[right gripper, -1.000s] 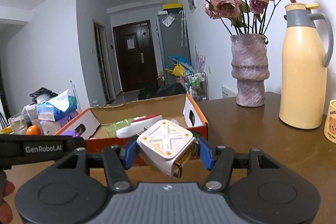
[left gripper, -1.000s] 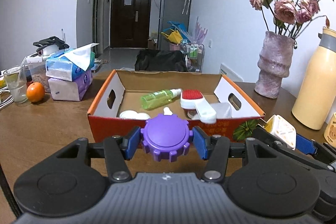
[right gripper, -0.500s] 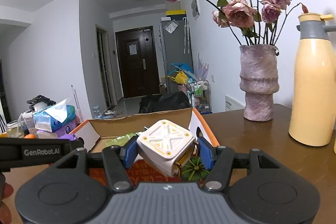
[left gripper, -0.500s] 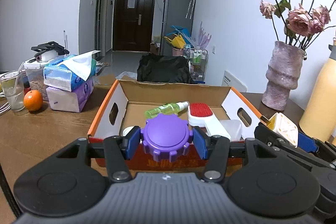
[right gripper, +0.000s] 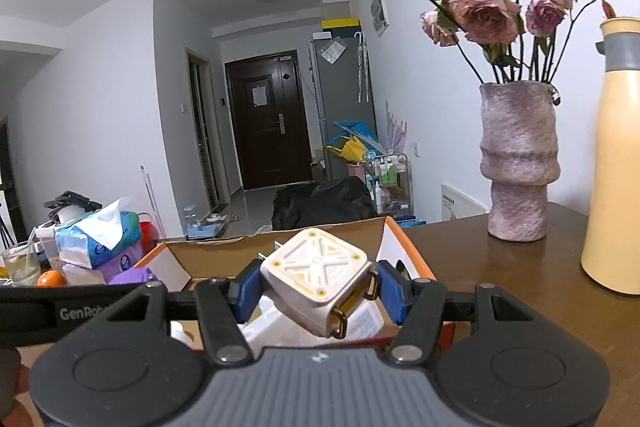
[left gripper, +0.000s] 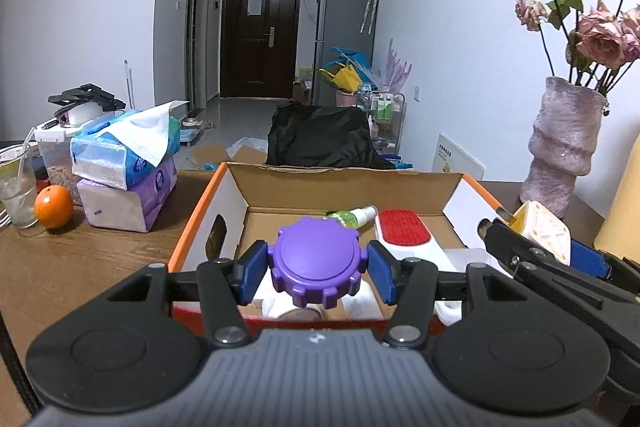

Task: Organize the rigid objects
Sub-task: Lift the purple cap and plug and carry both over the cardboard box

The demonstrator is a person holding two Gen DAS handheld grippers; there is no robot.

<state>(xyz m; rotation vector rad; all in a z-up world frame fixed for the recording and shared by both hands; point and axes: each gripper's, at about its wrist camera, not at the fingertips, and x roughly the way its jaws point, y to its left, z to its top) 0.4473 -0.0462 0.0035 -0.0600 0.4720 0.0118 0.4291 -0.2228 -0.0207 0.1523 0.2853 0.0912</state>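
- Left wrist view: my left gripper [left gripper: 318, 267], jaws clamped on the purple knob [left gripper: 318, 261], carrying it over the cardboard box [left gripper: 352, 179] near wall.
- Right gripper [right gripper: 318, 293] grips the white cube [right gripper: 318, 277], above the box.
- Step: transport. Next, I judge: lower, release inside.
- Count: two held items, one box on the counter [left gripper: 80, 259].

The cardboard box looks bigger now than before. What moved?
Both grippers carried their things forward, up to the cardboard box. The left gripper still clamps the purple cap; the right gripper still clamps the white cube. Nothing was let go.
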